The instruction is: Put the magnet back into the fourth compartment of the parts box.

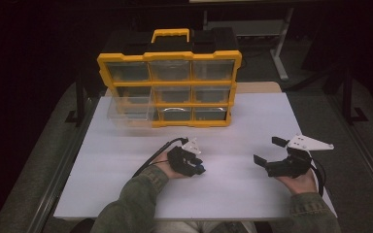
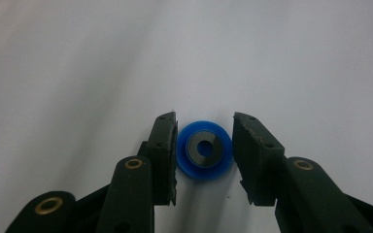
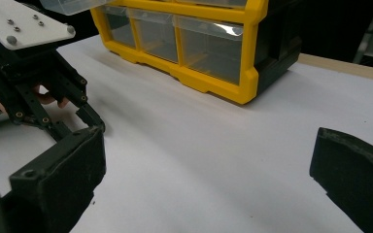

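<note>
Blue ring [image 2: 204, 150] sits clamped between the left gripper [image 2: 204, 155] pads on the near table [image 1: 233, 126]; right gripper [image 1: 268, 151] spread wide, holding nothing.

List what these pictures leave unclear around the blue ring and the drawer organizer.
- Blue ring, left gripper view: whether it lies on the table; the left gripper grips its sides.
- Blue ring, high view: nearly covered by that gripper; only a speck shows.
- Drawer organizer, high view: drawer contents, too dim and small.
- Pulled-out clear drawer, right gripper view: cut by top edge.

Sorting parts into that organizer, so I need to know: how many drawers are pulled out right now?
1: the clear drawer at the left side of the yellow organizer, sticking out over the table. The other drawers sit flush.
</note>
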The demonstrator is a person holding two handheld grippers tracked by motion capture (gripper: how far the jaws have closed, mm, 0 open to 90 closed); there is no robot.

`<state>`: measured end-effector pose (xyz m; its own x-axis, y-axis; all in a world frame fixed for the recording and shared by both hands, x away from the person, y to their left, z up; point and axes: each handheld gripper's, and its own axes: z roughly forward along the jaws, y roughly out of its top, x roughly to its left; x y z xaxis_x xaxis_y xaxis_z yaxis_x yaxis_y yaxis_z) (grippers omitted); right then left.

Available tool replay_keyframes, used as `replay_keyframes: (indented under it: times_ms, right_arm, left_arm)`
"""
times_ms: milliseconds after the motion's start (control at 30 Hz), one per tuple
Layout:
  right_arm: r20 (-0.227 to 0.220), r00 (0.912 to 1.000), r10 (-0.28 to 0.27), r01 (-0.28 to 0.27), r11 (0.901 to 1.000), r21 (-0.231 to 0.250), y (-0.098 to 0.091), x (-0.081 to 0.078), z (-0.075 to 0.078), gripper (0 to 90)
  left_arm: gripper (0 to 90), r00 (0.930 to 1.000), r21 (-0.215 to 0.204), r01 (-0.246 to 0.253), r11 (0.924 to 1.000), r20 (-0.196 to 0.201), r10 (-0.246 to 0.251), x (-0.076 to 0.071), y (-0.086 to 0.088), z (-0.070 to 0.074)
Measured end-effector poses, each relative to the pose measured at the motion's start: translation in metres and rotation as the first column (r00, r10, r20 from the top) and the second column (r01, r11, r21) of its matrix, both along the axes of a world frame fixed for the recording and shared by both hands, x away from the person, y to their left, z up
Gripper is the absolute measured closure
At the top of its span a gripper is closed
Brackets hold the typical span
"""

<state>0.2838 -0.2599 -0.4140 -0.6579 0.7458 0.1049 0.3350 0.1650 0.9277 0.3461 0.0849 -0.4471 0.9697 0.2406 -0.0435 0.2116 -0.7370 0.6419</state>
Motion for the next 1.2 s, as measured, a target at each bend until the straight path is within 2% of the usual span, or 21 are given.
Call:
replay_keyframes:
  times_ms: [467, 567, 800, 900, 1200]
  right_arm:
    - [-0.001, 1.0, -0.002, 0.002, 1.0, 0.003, 0.0, 0.0, 0.0, 0.0]
    - [-0.003, 1.0, 0.0, 0.0, 1.0, 0.002, 0.0, 0.0, 0.0, 0.0]
    - [-0.002, 1.0, -0.003, 0.003, 1.0, 0.004, 0.0, 0.0, 0.0, 0.0]
    - [-0.003, 1.0, -0.003, 0.003, 1.0, 0.003, -0.001, 0.0, 0.0, 0.0]
    - [-0.006, 1.0, -0.001, 0.001, 1.0, 0.001, 0.0, 0.0, -0.001, 0.0]
  left_arm:
    - [62.1, 0.9997, 0.015, 0.003, 0.9999, -0.023, -0.003, 0.002, 0.004, 0.004]
    - [62.1, 0.9992, 0.0, 0.001, 1.0, -0.039, -0.001, 0.003, 0.008, 0.009]
    - [62.1, 0.9993, -0.01, 0.003, 0.9999, -0.037, -0.004, 0.001, 0.012, 0.019]
    - [62.1, 0.9988, -0.013, 0.003, 0.9999, -0.048, -0.004, 0.0, 0.015, 0.023]
    - [62.1, 0.9987, -0.025, -0.014, 0.9996, -0.05, 0.013, -0.002, 0.026, 0.034]
